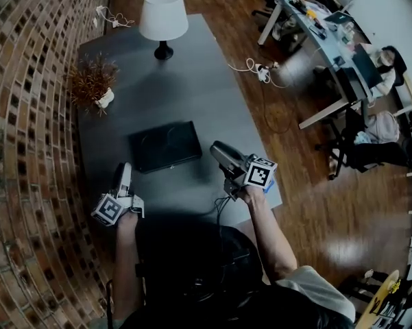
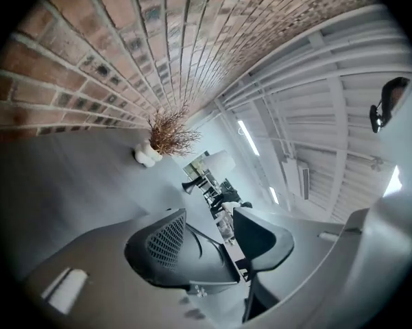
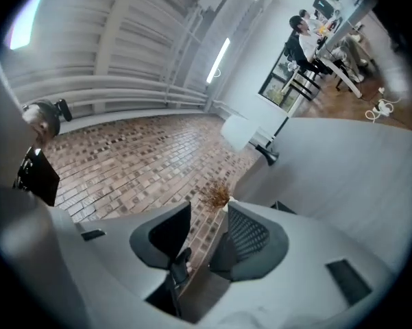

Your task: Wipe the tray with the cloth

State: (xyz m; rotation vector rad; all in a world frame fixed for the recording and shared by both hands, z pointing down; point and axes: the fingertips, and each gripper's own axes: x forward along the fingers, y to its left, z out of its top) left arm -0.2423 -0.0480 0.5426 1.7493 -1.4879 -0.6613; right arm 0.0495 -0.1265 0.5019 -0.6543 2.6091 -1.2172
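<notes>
Tray (image 1: 166,145) laid near the desk's (image 1: 192,81) front edge, left gripper (image 1: 125,171) held off its front-left corner, right gripper (image 1: 216,149) beside its right edge, both sets of fingers (image 2: 166,242) parted, empty.

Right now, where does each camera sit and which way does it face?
Head view: on the person's head, looking steeply down at the table, tray, both arms, left gripper and right gripper.
Left gripper view: on the left gripper, looking along its open jaws towards the brick wall.
Right gripper view: on the right gripper, likewise facing the brick wall.
Shared: all show the plant and lamp.
</notes>
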